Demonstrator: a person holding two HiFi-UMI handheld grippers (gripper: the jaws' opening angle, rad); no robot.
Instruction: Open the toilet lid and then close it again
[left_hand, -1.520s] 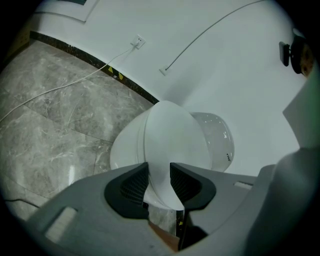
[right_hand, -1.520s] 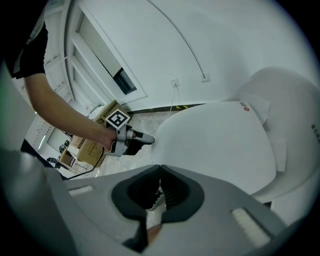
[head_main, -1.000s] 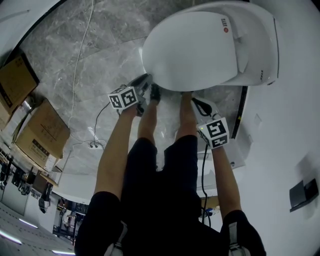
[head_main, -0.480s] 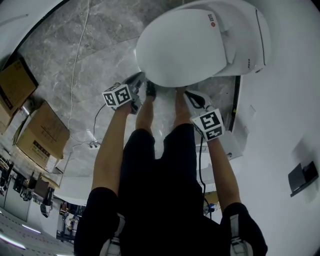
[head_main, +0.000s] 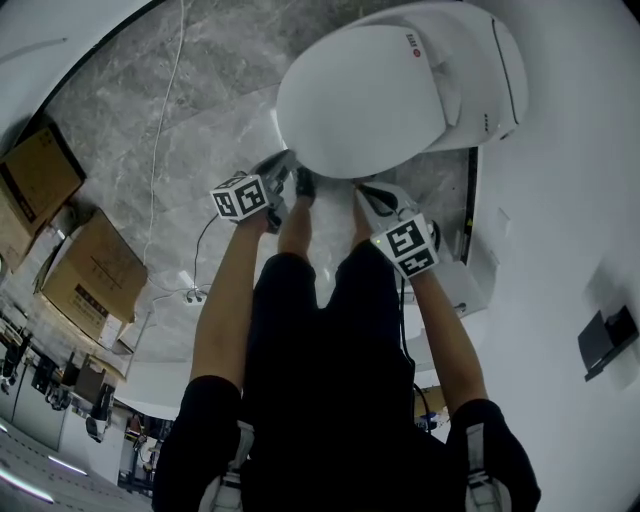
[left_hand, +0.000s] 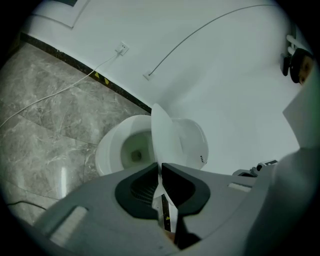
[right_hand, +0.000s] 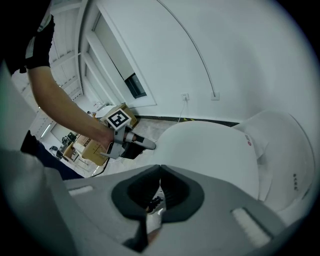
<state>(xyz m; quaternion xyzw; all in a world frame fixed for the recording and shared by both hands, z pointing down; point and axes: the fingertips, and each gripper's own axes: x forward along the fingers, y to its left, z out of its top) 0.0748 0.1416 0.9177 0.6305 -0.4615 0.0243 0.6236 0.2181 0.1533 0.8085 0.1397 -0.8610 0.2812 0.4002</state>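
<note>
White oval plastic toilet lid (head_main: 370, 95), front rim pinched by just-closed left gripper (left_hand: 160, 169) for lifting; right gripper (right_hand: 160, 171) beside it, jaws together, empty.

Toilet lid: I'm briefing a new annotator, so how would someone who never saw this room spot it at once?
On the grey marble floor, a white toilet stands against the wall. The toilet lid is its big smooth oval top shell, tilted up off the bowl. Unlike the rear body behind it, it carries a small red mark near its hinge end.
</note>
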